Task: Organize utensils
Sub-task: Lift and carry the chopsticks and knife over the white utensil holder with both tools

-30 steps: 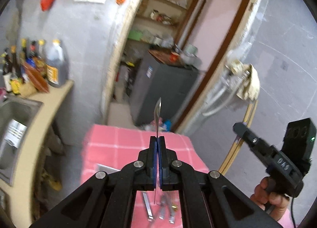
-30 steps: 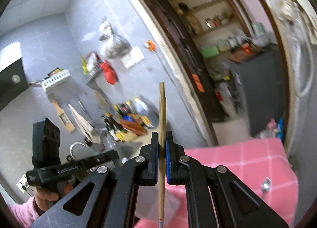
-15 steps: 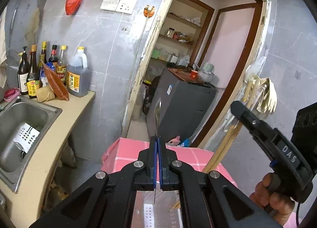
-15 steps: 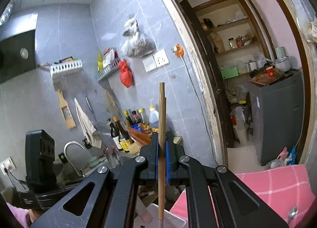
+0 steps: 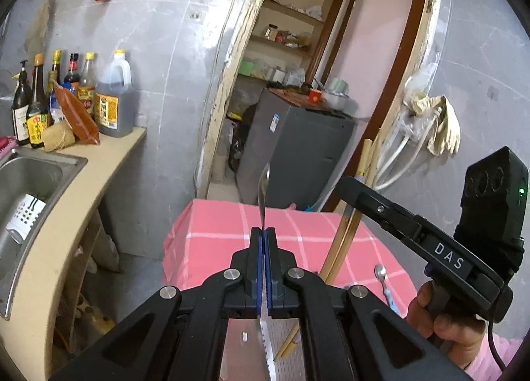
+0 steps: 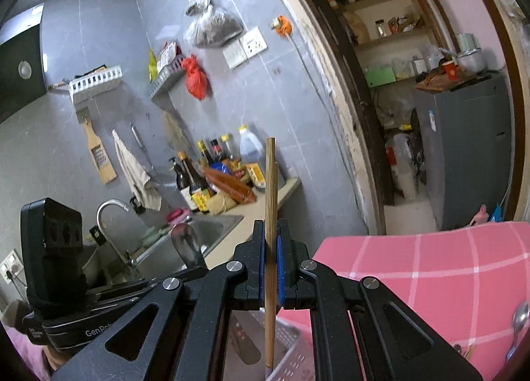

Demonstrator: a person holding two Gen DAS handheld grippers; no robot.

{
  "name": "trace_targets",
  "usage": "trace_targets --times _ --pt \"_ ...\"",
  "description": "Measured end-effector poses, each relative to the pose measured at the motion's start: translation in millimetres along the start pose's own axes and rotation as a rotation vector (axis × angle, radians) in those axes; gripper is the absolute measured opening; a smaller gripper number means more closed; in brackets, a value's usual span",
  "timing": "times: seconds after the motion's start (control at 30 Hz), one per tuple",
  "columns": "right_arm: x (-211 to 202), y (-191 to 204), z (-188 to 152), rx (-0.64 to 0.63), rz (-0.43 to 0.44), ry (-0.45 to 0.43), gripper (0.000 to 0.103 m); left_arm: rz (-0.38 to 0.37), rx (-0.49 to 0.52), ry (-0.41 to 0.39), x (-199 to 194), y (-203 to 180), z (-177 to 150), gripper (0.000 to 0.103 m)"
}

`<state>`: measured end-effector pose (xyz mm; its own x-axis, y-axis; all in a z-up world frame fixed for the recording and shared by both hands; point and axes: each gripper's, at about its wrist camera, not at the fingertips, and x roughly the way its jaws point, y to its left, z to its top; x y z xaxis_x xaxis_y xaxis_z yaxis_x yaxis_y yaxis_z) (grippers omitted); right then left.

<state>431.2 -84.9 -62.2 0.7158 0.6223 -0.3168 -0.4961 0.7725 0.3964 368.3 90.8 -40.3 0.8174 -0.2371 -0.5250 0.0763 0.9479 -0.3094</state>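
Left wrist view. Left gripper [image 5: 264, 238] fingers clenched on a thin metal utensil [image 5: 263, 190], seen edge-on; it stands upright between the blue pads, its tapered end above the fingertips and its lower end hanging over a perforated white basket [image 5: 285, 344] below. Cannot tell whether it is a knife or a spoon handle from this angle. Judgement: light, stiff, smooth steel, likely to pivot or slide in a flat pinch; holding near mid-length, as here, limits swing. Right gripper [image 5: 344, 182] is in view at the right, holding wooden chopsticks [image 5: 341, 242] that slant down toward the basket. A loose spoon [image 5: 381, 273] lies on the pink checked bench [image 5: 212, 242].

Right wrist view. Right gripper [image 6: 271, 242] fingers closed on the chopsticks [image 6: 270, 202], two sticks side by side, upright, gripped about mid-length; upper ends stand above the fingertips, lower tips reach down to the basket [image 6: 291, 344], but contact is hidden. Judgement: very light, rigid, slightly grippy wood, not fragile; the risk is the two sticks scissoring apart or one slipping free, so a squeeze across both at the middle suits. Another spoon [image 6: 520, 314] rests on the bench [image 6: 430, 268] at the right edge. The left gripper's body shows low left, its fingertips hidden.
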Motion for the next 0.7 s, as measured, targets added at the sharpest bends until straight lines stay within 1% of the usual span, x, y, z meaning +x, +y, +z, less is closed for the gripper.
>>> trace_targets --times 0.13,0.23,0.43,0.6,0.67,0.7 --pt "4.7 -8.3 -6.6 0.033 0.018 0.036 0.006 -0.029 -0.041 0.04 2.8 7.5 -2.4 0.002" --pt "7.4 -13.2 -11.1 0.062 0.027 0.054 0.006 -0.037 -0.072 0.06 3.2 12.9 -4.3 0.002" --pt "8.0 -20.0 -20.5 0.089 0.028 0.085 0.007 -0.048 -0.07 0.075 0.5 13.1 -6.0 0.002" --pt "-1.4 -20.3 -15.0 0.082 0.019 0.074 0.009 -0.053 -0.087 0.075 -4.4 13.8 -6.0 0.005" --pt "-4.9 -20.3 -10.0 0.08 0.018 0.069 0.01 -0.06 -0.093 0.076 -5.3 13.3 -5.2 0.008" --pt "-8.2 -20.2 -7.6 0.075 0.015 0.063 0.012 -0.061 -0.095 0.073 -6.2 12.4 -5.2 0.009"
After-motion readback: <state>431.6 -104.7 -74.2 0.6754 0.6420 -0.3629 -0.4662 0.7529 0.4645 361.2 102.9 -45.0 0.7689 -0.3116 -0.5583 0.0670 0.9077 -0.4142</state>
